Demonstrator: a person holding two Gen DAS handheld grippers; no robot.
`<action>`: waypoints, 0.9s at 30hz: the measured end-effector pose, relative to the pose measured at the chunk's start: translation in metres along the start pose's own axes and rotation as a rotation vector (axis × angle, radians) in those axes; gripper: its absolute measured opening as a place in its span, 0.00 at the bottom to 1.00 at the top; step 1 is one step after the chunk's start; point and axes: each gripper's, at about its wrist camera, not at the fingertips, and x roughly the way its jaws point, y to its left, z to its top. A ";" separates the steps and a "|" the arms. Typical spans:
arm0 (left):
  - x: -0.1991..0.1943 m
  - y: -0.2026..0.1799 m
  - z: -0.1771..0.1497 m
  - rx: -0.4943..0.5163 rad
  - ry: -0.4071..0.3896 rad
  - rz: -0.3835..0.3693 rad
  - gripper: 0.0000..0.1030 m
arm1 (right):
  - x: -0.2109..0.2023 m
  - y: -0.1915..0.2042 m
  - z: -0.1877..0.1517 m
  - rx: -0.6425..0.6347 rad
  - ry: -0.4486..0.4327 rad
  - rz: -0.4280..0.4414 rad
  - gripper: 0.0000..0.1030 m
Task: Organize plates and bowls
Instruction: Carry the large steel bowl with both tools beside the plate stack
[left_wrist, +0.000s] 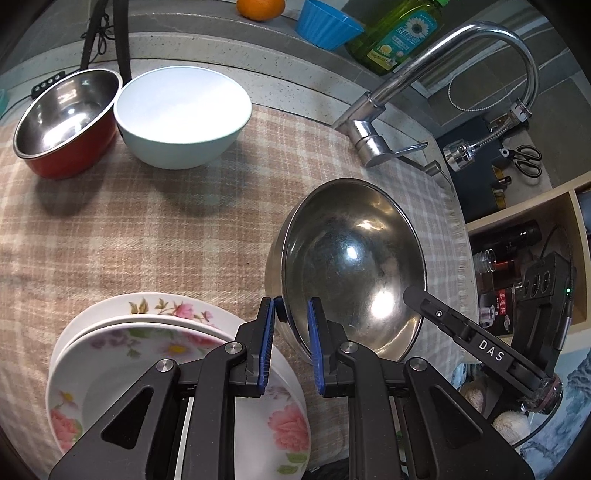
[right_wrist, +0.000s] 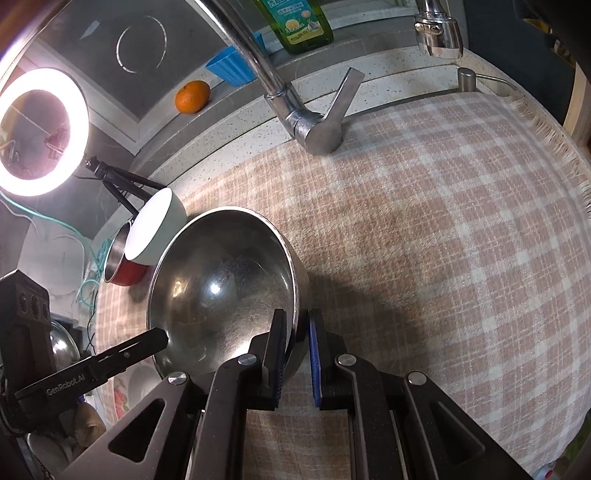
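Both claws are clamped on the steel bowl (left_wrist: 351, 266): the left gripper (left_wrist: 291, 314) on its left rim, the right gripper (right_wrist: 297, 328) on its right rim. The bowl sits on the checked cloth (right_wrist: 424, 221), right of the flowered plates (left_wrist: 147, 350). Lift evenly, keeping it level, then lower gently

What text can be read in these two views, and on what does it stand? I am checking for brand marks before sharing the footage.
"DAS": on the right hand-held gripper, seen from the left wrist.
"GenRobot.AI": on the left hand-held gripper, seen from the right wrist.
Green dish soap bottle: its label print is too small to read.
Dark box with a red label: its characters are too blurred to read.
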 end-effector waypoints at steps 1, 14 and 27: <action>0.000 0.000 0.000 0.000 0.000 0.002 0.16 | 0.000 0.000 -0.001 0.000 0.001 0.000 0.10; 0.000 0.002 -0.002 0.006 -0.005 0.010 0.16 | -0.001 0.004 -0.002 -0.012 0.010 -0.006 0.11; -0.011 0.003 -0.002 0.024 -0.033 0.007 0.16 | -0.017 0.006 0.003 -0.014 -0.039 -0.013 0.20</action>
